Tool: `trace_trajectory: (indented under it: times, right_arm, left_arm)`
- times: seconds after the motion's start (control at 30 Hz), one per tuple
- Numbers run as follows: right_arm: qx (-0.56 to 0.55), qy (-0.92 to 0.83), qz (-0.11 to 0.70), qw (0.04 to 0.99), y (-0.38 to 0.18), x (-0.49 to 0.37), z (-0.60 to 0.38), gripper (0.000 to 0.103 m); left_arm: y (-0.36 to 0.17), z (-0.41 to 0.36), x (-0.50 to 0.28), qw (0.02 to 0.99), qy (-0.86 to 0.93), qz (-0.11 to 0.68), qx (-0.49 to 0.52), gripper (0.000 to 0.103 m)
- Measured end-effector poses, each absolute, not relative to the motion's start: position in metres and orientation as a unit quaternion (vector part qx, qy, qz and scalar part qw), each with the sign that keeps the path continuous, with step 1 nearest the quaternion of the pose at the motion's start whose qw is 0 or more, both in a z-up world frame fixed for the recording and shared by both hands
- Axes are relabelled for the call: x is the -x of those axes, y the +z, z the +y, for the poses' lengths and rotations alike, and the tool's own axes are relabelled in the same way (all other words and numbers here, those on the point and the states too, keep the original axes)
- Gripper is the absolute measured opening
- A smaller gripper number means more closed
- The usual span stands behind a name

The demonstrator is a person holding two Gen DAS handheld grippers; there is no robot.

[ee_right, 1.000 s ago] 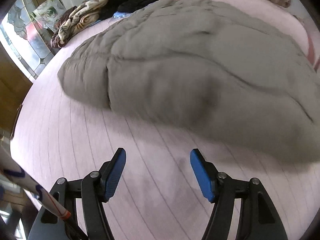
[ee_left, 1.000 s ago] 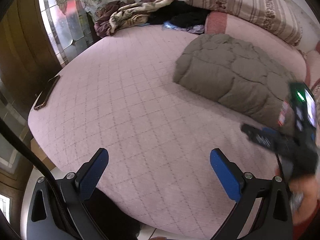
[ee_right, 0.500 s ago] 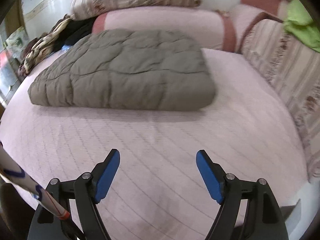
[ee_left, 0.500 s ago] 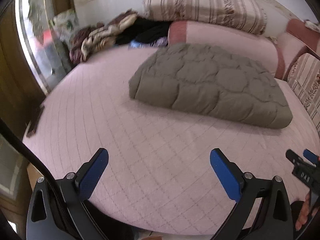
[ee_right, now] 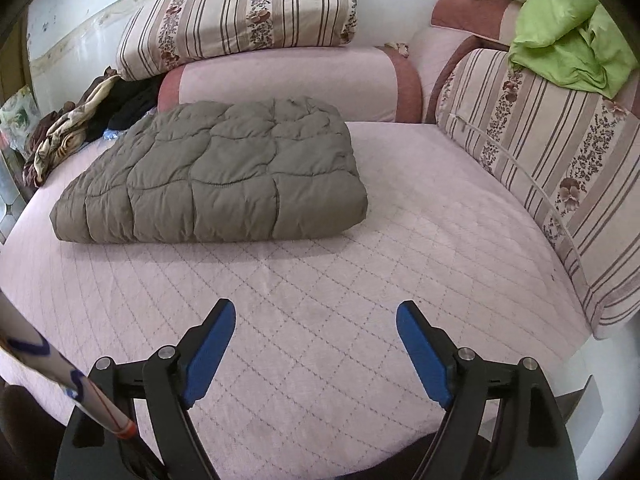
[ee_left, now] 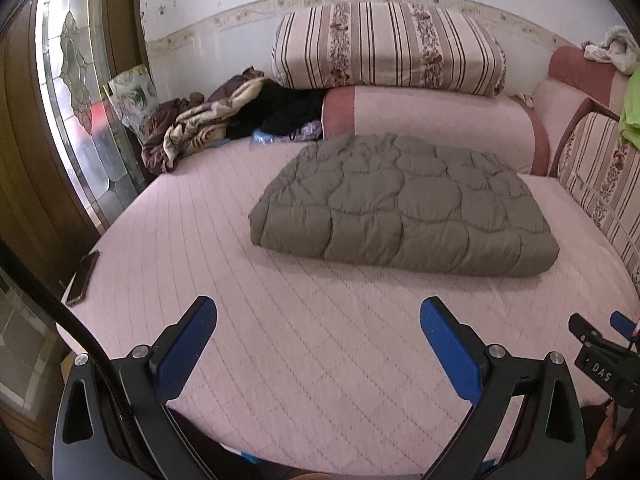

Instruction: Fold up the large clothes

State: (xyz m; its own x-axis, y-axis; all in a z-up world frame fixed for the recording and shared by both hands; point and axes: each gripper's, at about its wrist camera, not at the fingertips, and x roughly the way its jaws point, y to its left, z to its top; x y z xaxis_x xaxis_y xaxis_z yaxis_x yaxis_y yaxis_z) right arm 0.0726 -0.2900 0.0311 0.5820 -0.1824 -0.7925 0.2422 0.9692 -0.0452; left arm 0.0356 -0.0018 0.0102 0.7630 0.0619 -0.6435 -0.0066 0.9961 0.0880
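Observation:
A grey-olive quilted garment (ee_left: 404, 208) lies folded into a thick rectangle on the pink quilted bed (ee_left: 280, 352); it also shows in the right wrist view (ee_right: 216, 184). My left gripper (ee_left: 318, 344) is open and empty, held over the bed's near edge, well short of the garment. My right gripper (ee_right: 316, 344) is open and empty, also back at the near edge. The right gripper's tip shows at the right edge of the left wrist view (ee_left: 600, 344).
Striped cushions (ee_left: 384, 48) and pink bolsters (ee_left: 432, 128) line the back. A pile of crumpled clothes (ee_left: 208, 124) sits at the far left corner. A phone (ee_left: 82, 278) lies on the bed's left edge. A green cloth (ee_right: 568, 36) drapes over the right cushion (ee_right: 560, 168).
Both grippers have pulled back from the folded garment toward the bed's near edge. The views have lifted and steadied. The garment lies still.

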Motion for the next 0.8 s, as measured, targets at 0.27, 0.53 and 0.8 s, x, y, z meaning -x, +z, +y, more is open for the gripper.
trace_trajectory:
  times: [0.27,0.53,0.8]
  right_arm:
    - [-0.034,-0.101,0.46,0.881,0.032,-0.063,-0.264,0.087]
    - [-0.027,-0.092,0.474,0.875,0.027,-0.062,-0.244,0.087]
    - [-0.011,-0.092,0.48,0.872,0.023,-0.066,-0.232,0.088]
  left_arm:
    - [-0.01,-0.002,-0.029,0.928,0.032,0.365,-0.061,0.102]
    - [-0.023,0.003,-0.029,0.92,0.025,0.385,-0.062,0.102]
    - [-0.034,0.012,-0.035,0.911,0.014,0.412,-0.037,0.102]
